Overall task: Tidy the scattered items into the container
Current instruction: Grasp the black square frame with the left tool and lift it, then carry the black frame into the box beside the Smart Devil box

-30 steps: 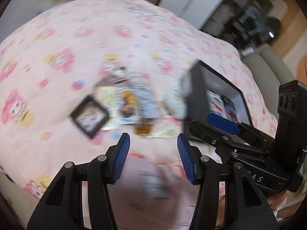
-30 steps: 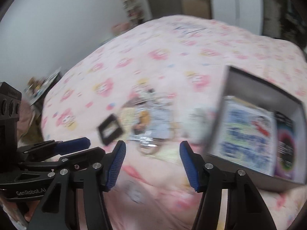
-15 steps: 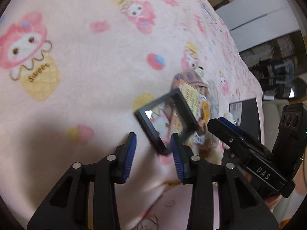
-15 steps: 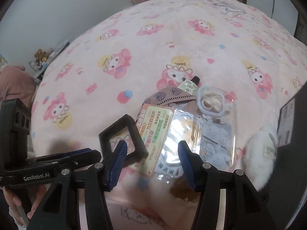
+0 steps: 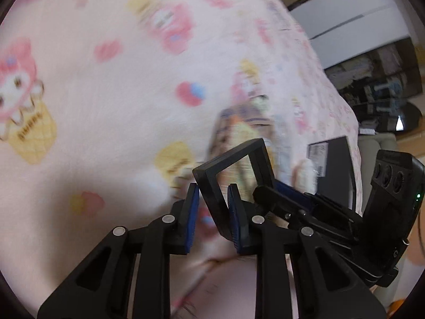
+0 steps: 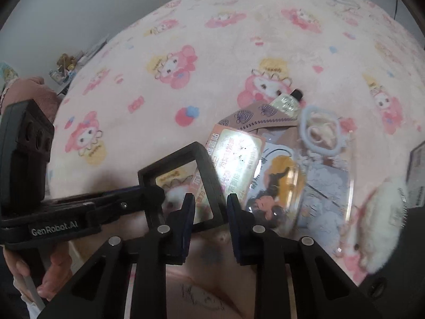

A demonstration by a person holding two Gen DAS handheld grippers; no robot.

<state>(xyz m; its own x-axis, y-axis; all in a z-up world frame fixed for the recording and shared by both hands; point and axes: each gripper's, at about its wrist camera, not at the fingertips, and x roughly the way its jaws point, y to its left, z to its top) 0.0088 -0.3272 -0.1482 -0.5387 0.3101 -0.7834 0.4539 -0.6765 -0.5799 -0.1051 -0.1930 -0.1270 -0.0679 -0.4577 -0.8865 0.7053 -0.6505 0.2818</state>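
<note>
on the pink cartoon-print bed blanket (image 6: 212, 40), our left gripper (image 5: 212, 210) and right gripper (image 6: 207, 212) are closing their jaws on opposite sides of one square black frame with a clear window (image 6: 183, 183); uneven pulls could twist it free.

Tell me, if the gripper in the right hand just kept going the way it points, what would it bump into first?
Most likely the black square frame: one side of it already stands between the closing jaws of the right gripper. Beyond it lie the packets on the pink blanket, though depth is hard to judge.

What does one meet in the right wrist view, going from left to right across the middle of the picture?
left gripper → black square frame → pink printed card → clear packet with a cartoon figure → white fluffy item → black container.
</note>
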